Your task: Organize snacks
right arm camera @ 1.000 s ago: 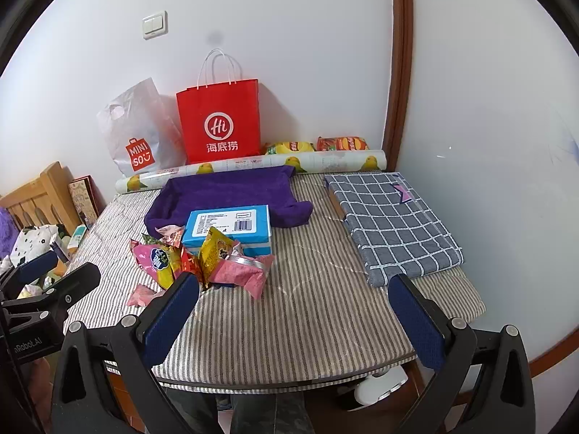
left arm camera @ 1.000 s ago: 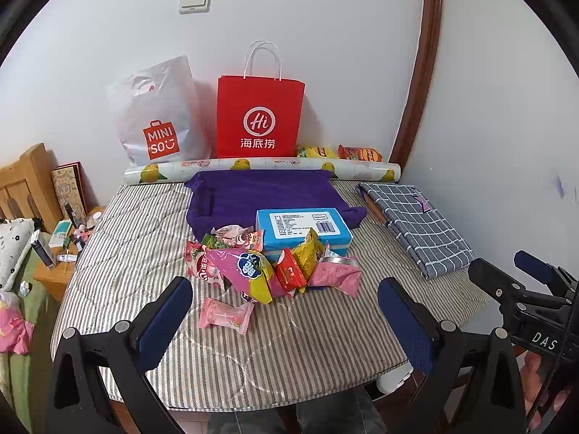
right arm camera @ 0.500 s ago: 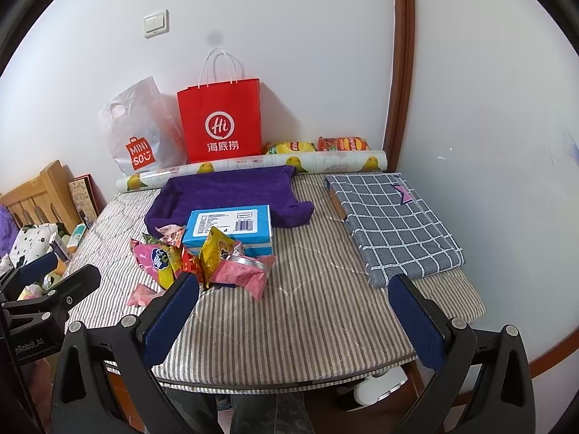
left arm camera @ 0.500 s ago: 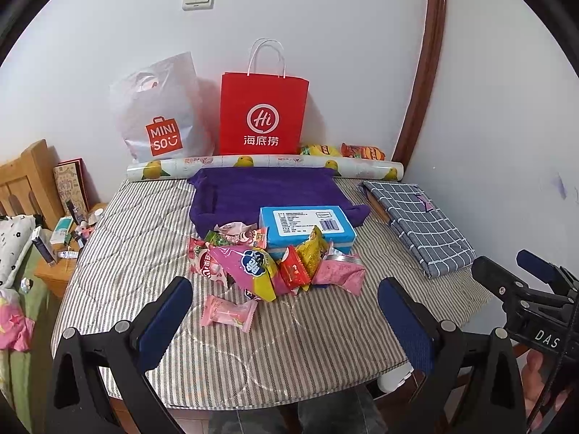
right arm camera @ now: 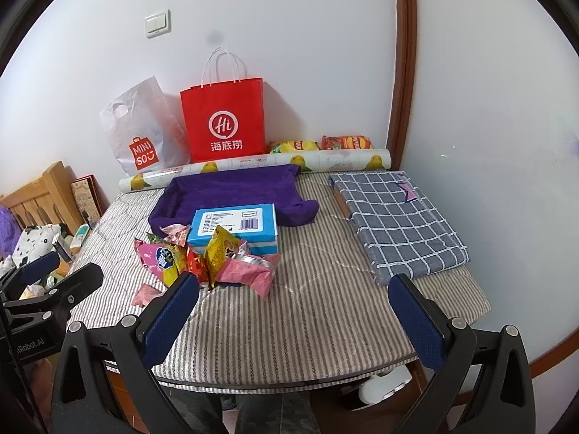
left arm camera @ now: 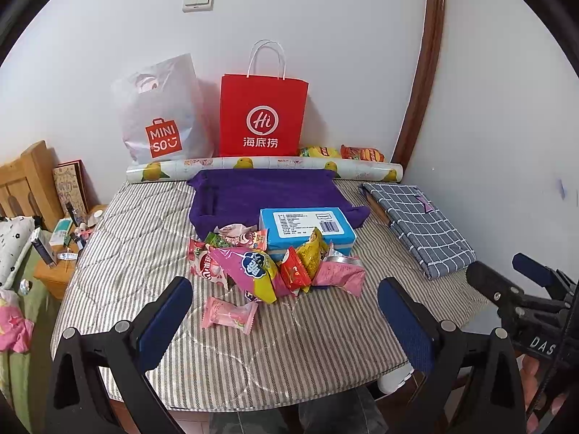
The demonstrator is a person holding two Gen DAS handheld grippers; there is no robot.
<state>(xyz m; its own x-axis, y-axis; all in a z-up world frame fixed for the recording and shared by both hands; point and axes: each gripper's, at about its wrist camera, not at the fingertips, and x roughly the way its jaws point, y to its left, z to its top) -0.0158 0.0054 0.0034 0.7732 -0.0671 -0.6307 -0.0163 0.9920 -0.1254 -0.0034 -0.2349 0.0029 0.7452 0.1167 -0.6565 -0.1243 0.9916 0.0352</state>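
Observation:
A heap of snack packets (left arm camera: 275, 264) (right arm camera: 202, 256) lies mid-table on the striped table cover (left arm camera: 144, 253), against the front of a blue box (left arm camera: 307, 228) (right arm camera: 235, 228). One pink packet (left arm camera: 228, 314) lies apart, nearer the front edge. Behind the box sits a purple cloth tray (left arm camera: 260, 191) (right arm camera: 231, 188). My left gripper (left arm camera: 286, 322) hangs open over the table's front edge, nothing between its fingers. My right gripper (right arm camera: 293, 322) is open too, to the right of the heap. Each gripper shows at the edge of the other's view.
A red paper bag (left arm camera: 262, 115), a white plastic bag (left arm camera: 159, 115) and a paper roll (left arm camera: 264, 166) line the back wall, with two more snack bags (left arm camera: 340, 152) behind the roll. A grey checked cloth (left arm camera: 419, 224) lies at the right. A wooden bedside stand (left arm camera: 58, 253) is left.
Both views have shifted slightly; the left gripper has edged forward toward the table. Nothing on the table has moved.

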